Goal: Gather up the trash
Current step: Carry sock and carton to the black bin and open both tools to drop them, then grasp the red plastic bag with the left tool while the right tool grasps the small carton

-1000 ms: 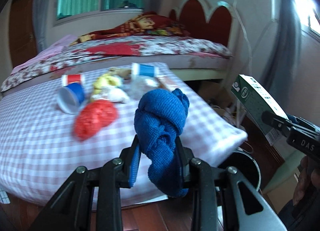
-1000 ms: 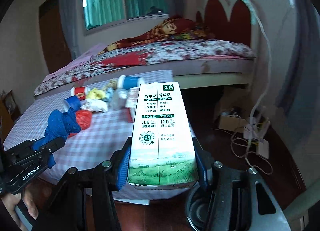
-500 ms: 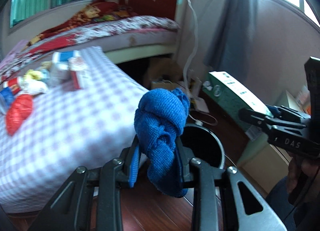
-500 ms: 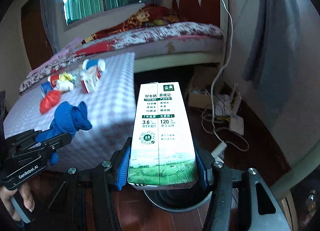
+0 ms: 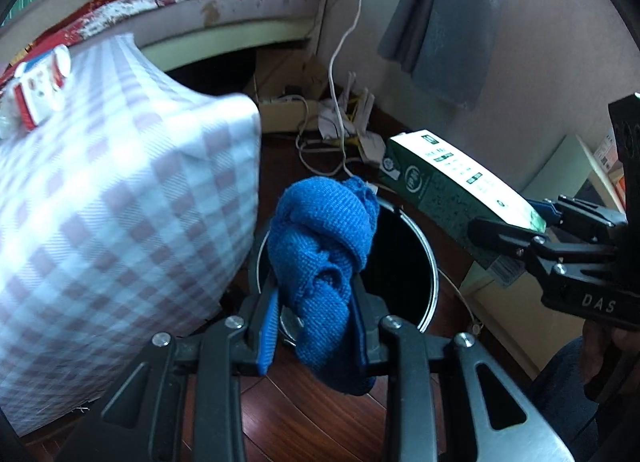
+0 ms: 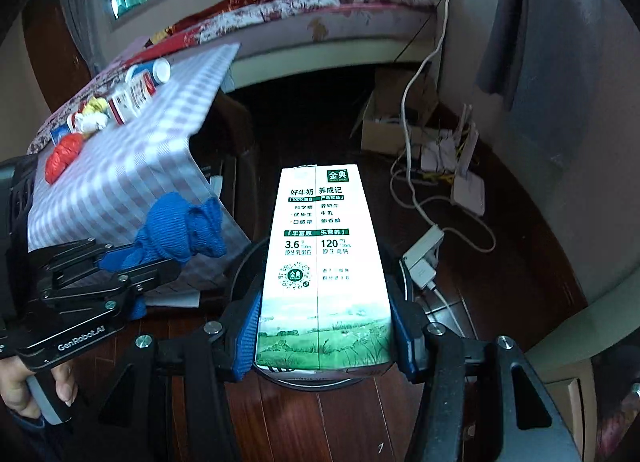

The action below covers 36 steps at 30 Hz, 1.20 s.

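Directly beneath both claws, bin [image 5: 424, 246]: mouth open at 12 o'clock ahead of left gripper [image 5: 316, 326] clamping blue cloth [image 5: 320, 246]; right gripper [image 6: 324, 326], at 3 o'clock, clasps milk carton [image 6: 324, 262], long axis tilted binward.

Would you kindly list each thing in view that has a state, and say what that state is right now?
Left gripper: shut on the blue cloth.
Right gripper: shut on the milk carton.
Blue cloth: knotted, held over the bin.
Milk carton: held above the bin, not yet dropped.
Bin: open, no lid, inside too dark to see.
Red bag: crumpled, lying on the checked cloth.
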Each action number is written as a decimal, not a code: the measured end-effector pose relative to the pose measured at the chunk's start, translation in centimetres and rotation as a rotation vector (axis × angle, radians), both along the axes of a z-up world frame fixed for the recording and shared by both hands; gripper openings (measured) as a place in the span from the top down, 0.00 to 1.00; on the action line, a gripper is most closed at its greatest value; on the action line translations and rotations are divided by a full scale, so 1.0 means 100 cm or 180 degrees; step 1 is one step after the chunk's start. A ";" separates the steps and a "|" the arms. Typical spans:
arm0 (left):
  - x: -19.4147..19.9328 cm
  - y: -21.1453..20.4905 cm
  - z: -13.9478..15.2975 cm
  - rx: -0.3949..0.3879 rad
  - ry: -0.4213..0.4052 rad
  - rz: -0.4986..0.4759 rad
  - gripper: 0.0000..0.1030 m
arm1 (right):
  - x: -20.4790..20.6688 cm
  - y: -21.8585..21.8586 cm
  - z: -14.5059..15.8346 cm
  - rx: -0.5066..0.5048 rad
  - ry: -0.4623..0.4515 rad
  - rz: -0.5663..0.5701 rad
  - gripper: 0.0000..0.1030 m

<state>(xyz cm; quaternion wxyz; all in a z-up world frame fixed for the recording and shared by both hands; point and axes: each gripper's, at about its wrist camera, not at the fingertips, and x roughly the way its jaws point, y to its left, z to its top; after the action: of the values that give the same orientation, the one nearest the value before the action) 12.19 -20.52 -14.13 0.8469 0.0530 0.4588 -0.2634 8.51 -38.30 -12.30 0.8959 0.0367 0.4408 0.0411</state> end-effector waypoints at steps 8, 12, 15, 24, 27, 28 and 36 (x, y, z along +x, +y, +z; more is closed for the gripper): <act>0.000 0.006 -0.006 0.0063 0.0009 0.0120 0.04 | 0.024 -0.015 -0.029 0.0054 0.0298 -0.0128 0.22; -0.012 0.026 0.005 0.0181 -0.0101 0.0332 0.04 | 0.019 -0.029 -0.023 0.0102 0.0267 -0.0346 0.16; -0.012 0.043 0.019 0.0180 -0.0204 0.0493 0.03 | 0.014 -0.028 -0.011 0.0067 0.0198 -0.0401 0.09; -0.012 0.087 0.049 0.0176 -0.0444 0.0806 0.01 | 0.014 0.011 0.022 -0.0104 -0.0047 -0.0316 0.05; -0.010 0.092 0.055 0.0176 -0.0512 0.0883 0.01 | 0.012 0.024 0.032 -0.0125 -0.0102 -0.0268 0.04; -0.009 0.093 0.056 0.0174 -0.0529 0.0901 0.01 | 0.011 0.030 0.036 -0.0133 -0.0126 -0.0241 0.04; -0.014 0.127 0.075 0.0160 -0.0674 0.1150 0.01 | 0.014 0.068 0.056 -0.0152 -0.0264 -0.0051 0.01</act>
<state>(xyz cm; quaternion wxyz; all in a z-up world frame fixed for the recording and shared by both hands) 10.83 -7.78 -6.64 0.9223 0.0183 0.3757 -0.0887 9.89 -31.53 -6.66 0.9143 0.0172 0.4038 0.0248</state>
